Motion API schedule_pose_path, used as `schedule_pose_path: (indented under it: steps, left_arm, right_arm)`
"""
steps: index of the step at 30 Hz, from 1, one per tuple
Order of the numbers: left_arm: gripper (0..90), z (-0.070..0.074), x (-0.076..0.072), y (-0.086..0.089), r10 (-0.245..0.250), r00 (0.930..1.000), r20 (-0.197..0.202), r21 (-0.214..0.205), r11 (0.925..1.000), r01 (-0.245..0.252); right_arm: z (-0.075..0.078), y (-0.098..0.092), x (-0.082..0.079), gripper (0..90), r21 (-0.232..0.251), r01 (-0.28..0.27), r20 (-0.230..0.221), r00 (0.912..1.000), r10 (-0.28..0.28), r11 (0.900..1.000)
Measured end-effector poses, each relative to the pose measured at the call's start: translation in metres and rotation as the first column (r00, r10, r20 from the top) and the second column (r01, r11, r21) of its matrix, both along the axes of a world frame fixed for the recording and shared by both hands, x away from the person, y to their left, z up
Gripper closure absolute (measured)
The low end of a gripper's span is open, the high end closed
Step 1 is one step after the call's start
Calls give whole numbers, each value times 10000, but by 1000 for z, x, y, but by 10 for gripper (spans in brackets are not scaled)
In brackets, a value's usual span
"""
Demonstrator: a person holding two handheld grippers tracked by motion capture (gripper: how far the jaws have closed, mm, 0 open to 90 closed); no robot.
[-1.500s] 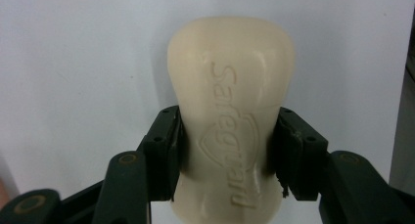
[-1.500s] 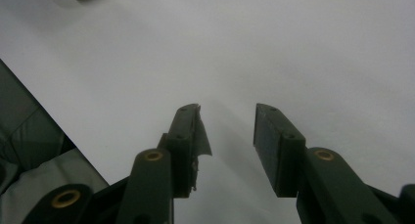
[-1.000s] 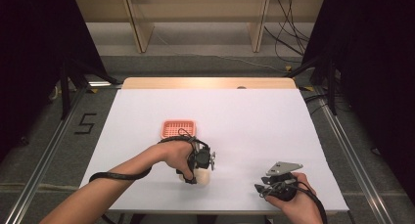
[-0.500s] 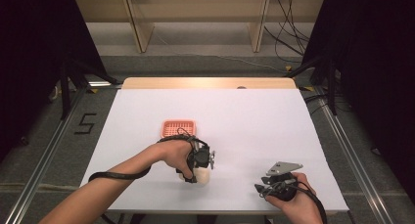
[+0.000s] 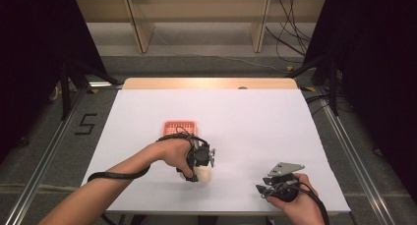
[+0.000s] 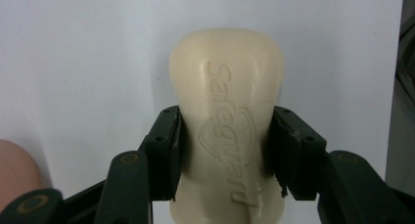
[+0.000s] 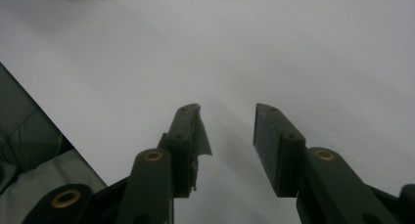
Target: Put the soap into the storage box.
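White table [image 5: 255, 122] bears a soap bar [image 6: 227, 121] pinched by left gripper [image 6: 225, 150]; right gripper [image 7: 227, 141] spread, empty.

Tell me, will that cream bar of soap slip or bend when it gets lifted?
The soap looks solid, so it probably stays stiff. Its smooth, rounded sides could let it slide. The left gripper has its jaws pressed on the narrower middle, which likely helps the hold.
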State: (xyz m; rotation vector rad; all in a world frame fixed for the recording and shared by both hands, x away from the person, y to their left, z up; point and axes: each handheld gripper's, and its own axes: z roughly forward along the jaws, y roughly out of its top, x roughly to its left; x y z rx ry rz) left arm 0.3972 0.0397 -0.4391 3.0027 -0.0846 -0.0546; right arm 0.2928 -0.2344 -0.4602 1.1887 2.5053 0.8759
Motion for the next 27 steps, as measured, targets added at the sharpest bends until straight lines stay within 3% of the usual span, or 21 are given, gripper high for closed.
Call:
schedule_pose_path:
  steps: [6, 11, 12, 27]
  left_arm:
    - [491, 2, 1, 2, 114, 9999, 54, -166, 9998, -113]
    - [492, 4, 2, 3, 127, 9999, 115, -303, 9995, -123]
    - [492, 4, 2, 4, 151, 9998, 105, -322, 9994, -148]
    - [492, 12, 8, 9, 253, 9994, 256, -466, 9986, -241]
  right_arm:
    - [1, 0, -1, 621, 106, 88, -168, 9998, -86, 9999]
    - [1, 0, 0, 621, 103, 89, -147, 9999, -88, 9999]
    - [0, 0, 0, 621, -8, -5, 35, 10000, 5, 10000]
    - [0, 0, 0, 621, -22, 35, -19, 10000, -35, 10000]
